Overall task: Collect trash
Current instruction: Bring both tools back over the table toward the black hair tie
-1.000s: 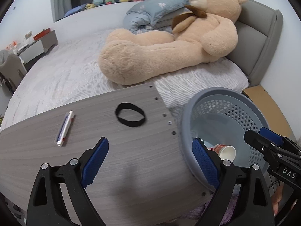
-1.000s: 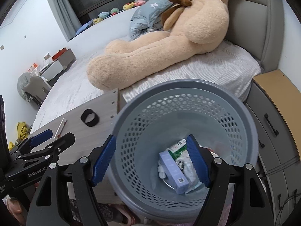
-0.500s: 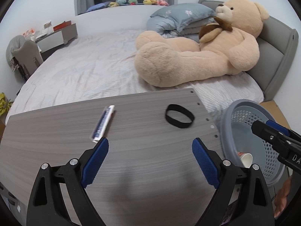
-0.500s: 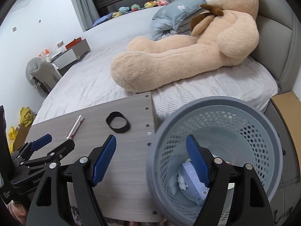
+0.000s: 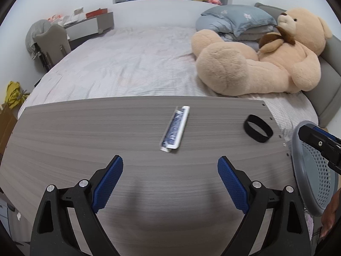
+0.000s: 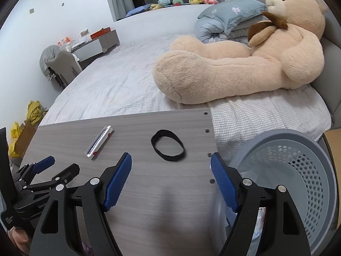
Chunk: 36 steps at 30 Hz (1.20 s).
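Note:
A flat blue-and-white wrapper [image 5: 175, 132] lies near the middle of the grey wooden table [image 5: 85, 149], just beyond my left gripper [image 5: 170, 181], which stands open and empty over the tabletop. A black elastic band [image 5: 257, 131] rests near the table's right end. In the right wrist view the same wrapper [image 6: 99, 142] and band [image 6: 168, 148] lie ahead of my right gripper [image 6: 171, 179], which is open with nothing between its blue pads. The grey perforated trash basket [image 6: 302, 177] stands off the table's right edge, beside the right finger.
Behind the table a bed [image 5: 127, 68] carries a big tan teddy bear [image 5: 266, 64] and blue-grey pillows [image 5: 236, 21]. A chair and small desk [image 5: 64, 36] stand at the far left. A wooden nightstand [image 6: 334, 140] sits beyond the basket.
Both grippers have swung left, away from the basket and over the table. The wrapper and band have slid rightward in view; the basket now sits at the right edge.

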### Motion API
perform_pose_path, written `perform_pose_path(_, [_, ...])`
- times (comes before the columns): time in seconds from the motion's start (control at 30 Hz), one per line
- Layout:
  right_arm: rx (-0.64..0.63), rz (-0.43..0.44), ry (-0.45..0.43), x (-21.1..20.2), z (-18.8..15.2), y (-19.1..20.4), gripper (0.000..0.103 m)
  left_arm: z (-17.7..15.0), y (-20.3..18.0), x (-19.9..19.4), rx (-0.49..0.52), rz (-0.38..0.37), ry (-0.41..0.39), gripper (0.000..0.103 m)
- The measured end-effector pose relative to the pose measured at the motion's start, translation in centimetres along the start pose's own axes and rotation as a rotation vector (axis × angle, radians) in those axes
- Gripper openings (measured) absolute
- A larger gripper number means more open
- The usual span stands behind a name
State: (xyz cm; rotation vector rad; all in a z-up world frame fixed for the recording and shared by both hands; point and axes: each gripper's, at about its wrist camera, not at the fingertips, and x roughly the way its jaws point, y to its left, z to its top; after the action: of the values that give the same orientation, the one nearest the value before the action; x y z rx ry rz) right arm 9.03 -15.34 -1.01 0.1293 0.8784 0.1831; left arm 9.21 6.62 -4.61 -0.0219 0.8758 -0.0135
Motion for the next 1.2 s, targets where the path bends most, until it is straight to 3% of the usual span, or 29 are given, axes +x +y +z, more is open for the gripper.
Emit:
perform_pose_path(0.63, [-0.082, -0.037, 0.157, 8.9, 1.6, 1.0, 0.073, 0.9, 3.4, 3.4, -0.045, 0.039, 0.045, 0.089])
perform_pose_path(1.07, [-0.100, -0.086, 0.205, 11.6, 1.7, 1.2, 0.073, 1.2, 3.8, 4.4, -0.059, 0.035, 0.066, 0.089])
perform_pose_path(1.2, [-0.118, -0.089, 0.207, 11.8, 1.6, 1.6, 0.064, 1.3, 3.8, 4.4, -0.062, 0.032, 0.066, 0.089])
